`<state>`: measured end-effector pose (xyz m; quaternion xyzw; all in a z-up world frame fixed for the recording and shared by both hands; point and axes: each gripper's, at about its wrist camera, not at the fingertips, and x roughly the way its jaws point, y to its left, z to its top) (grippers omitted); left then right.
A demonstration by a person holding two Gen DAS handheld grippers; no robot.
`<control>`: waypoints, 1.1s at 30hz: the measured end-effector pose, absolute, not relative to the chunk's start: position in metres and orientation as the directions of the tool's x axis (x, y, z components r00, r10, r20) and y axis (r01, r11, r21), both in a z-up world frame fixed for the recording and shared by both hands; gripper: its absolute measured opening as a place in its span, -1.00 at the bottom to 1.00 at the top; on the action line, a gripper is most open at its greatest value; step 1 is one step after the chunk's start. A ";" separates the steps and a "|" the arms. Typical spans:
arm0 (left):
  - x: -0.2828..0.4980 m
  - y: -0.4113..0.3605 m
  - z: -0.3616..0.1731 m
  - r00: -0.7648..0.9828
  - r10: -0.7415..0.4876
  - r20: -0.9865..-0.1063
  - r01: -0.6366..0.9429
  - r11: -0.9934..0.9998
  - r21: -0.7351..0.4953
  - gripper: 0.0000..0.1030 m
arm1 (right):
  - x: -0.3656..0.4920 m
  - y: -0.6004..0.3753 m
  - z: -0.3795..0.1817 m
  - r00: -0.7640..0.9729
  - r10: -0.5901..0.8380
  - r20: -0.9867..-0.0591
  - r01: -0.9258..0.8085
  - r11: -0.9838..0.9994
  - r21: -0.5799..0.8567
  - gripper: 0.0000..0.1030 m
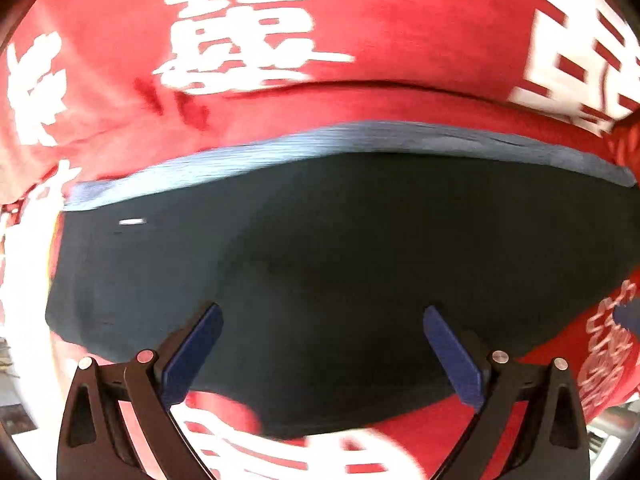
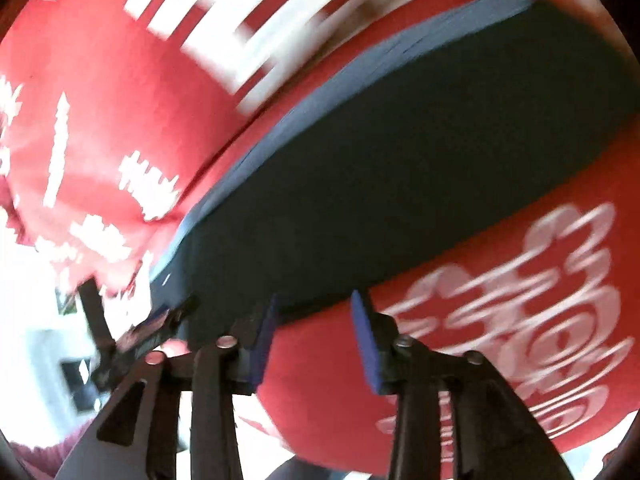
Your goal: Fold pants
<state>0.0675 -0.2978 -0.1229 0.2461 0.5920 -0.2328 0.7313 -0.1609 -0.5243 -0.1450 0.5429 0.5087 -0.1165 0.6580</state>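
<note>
The dark navy pants [image 1: 340, 240] lie folded flat on a red cloth [image 1: 380, 20] printed with white characters. A lighter blue-grey band [image 1: 320, 140] runs along their far edge. My left gripper [image 1: 323, 314] hangs over the near half of the pants, jaws wide open, with only the fabric lying flat below them. In the right wrist view the pants [image 2: 400, 160] stretch away to the upper right. My right gripper [image 2: 315, 300] sits at their near edge, partly open, its blue pads [image 2: 366, 336] pressing on nothing.
The red cloth [image 2: 100, 100] covers the whole surface around the pants and drops off at the lower left. A blurred black bar-shaped thing [image 2: 132, 336] shows beside my right gripper. Bright, washed-out surroundings [image 2: 44, 360] lie beyond the cloth's edge.
</note>
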 end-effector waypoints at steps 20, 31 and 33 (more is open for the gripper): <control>0.211 -0.103 -0.189 0.251 -0.070 -0.965 0.578 0.811 0.091 1.00 | -0.035 -0.358 -0.200 0.548 0.571 -0.611 0.572 0.276 0.772 -0.15; 0.217 -0.091 -0.188 0.225 -0.120 -0.967 0.619 0.784 0.047 1.00 | -0.026 -0.339 -0.185 0.487 0.534 -0.691 0.581 0.393 0.713 -0.83; 0.217 -0.093 -0.188 0.234 -0.112 -0.966 0.621 0.781 0.060 1.00 | -0.035 -0.333 -0.200 0.454 0.525 -0.720 0.616 0.399 0.679 -0.83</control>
